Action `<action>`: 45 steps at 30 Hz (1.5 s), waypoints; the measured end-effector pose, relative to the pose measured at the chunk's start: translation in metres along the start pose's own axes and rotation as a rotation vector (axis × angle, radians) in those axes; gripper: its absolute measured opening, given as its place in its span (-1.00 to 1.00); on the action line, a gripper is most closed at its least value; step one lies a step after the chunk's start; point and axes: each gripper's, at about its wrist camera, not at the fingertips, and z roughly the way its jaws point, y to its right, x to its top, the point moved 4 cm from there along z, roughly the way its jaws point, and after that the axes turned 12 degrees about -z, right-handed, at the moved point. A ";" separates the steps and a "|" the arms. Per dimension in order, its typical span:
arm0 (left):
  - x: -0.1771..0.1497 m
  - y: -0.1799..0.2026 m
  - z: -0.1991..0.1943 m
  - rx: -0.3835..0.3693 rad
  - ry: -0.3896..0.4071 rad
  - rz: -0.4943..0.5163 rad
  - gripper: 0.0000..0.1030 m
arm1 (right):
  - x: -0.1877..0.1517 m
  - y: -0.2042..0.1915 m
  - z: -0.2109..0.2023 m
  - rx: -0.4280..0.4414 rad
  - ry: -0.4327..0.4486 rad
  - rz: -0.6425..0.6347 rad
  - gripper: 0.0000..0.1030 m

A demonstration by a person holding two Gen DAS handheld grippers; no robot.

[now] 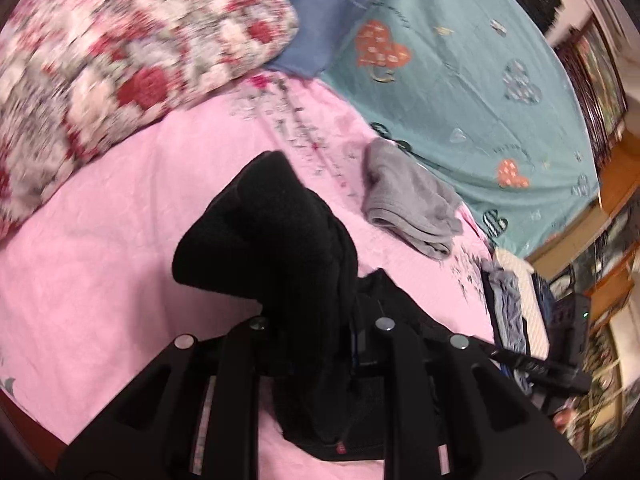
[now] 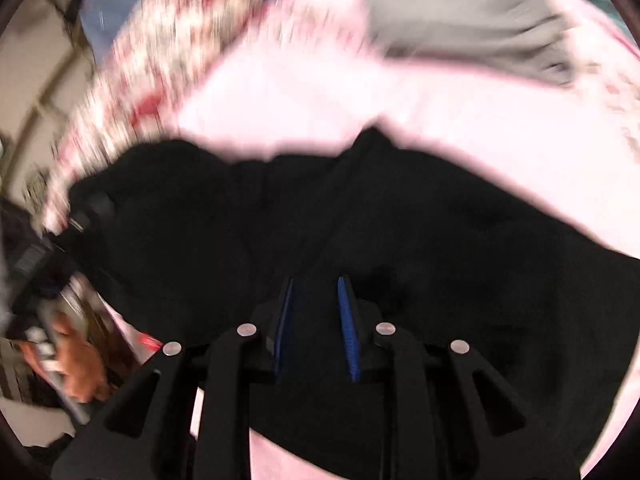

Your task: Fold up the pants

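The black pants (image 1: 272, 240) are bunched up and lifted above the pink sheet (image 1: 120, 240) in the left wrist view. My left gripper (image 1: 316, 320) is shut on them; its fingers are buried in the cloth. In the right wrist view the black pants (image 2: 440, 240) spread wide over the pink sheet (image 2: 320, 92). My right gripper (image 2: 318, 292) stands over the pants with its blue-lined fingers (image 2: 348, 320) a little apart and black cloth between them. This view is blurred.
A folded grey garment (image 1: 412, 200) lies on the pink sheet to the right, also in the right wrist view (image 2: 472, 16). A floral pillow (image 1: 120, 60) lies at the left, a teal heart-print sheet (image 1: 480, 92) at the right. Stacked folded clothes (image 1: 516, 308) sit near the bed edge.
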 end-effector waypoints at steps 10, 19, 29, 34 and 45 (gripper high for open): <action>-0.094 0.172 0.064 -0.108 -0.208 0.361 -0.65 | -0.131 0.152 -0.122 -0.117 0.180 0.393 -0.52; -0.217 0.250 0.132 -0.077 -0.387 0.590 -0.65 | -0.226 0.210 -0.177 -0.160 0.275 0.597 -0.52; -0.259 0.246 0.121 -0.163 -0.536 0.681 0.57 | -0.218 0.209 -0.154 -0.101 0.241 0.566 -0.52; -0.207 0.235 0.052 -0.282 -0.334 0.630 0.87 | -0.200 0.195 -0.155 -0.110 0.238 0.512 -0.52; -0.193 0.136 0.082 -0.104 -0.471 0.371 -0.72 | -0.126 0.156 -0.102 -0.128 0.113 0.374 -0.47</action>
